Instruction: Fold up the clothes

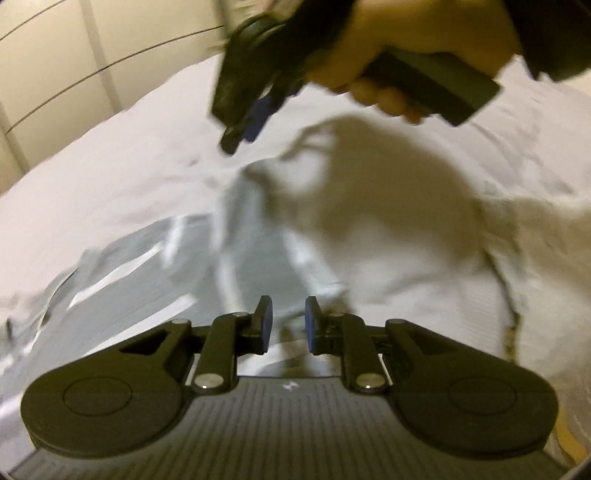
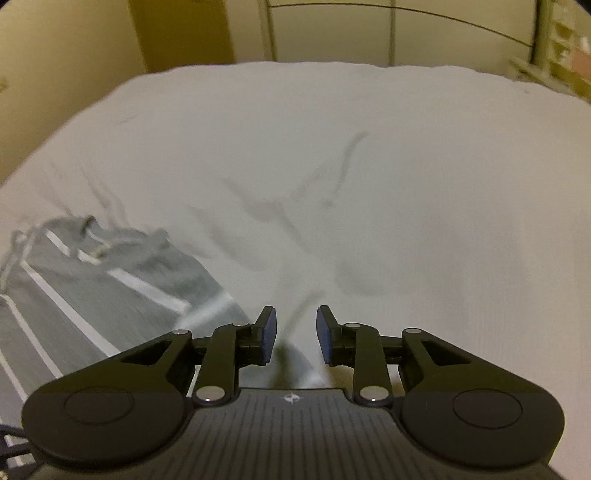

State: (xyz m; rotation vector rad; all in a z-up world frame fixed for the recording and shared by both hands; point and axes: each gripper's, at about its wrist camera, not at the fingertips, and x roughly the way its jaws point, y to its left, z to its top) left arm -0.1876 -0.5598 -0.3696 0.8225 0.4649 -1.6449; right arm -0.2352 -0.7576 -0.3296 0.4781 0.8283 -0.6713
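Observation:
A grey garment with white stripes [image 1: 147,266] lies crumpled on the white bedsheet [image 1: 110,166]. My left gripper [image 1: 288,325] hovers just above its near part, open, with nothing between its blue pads. In the right wrist view the garment [image 2: 74,295] lies at the lower left. My right gripper [image 2: 295,332] is open over bare sheet, just right of the garment's edge. In the left wrist view the right gripper [image 1: 240,125] shows blurred at the top, held by a hand [image 1: 388,48] above the sheet; its shadow falls on the cloth.
The white sheet [image 2: 332,147] stretches wide, with loose creases, ahead of the right gripper. Cream wall panels [image 1: 55,55] stand beyond the bed's far edge, and a thin curved rail [image 2: 443,18] runs behind it. A dark sleeve [image 1: 554,33] is at the upper right.

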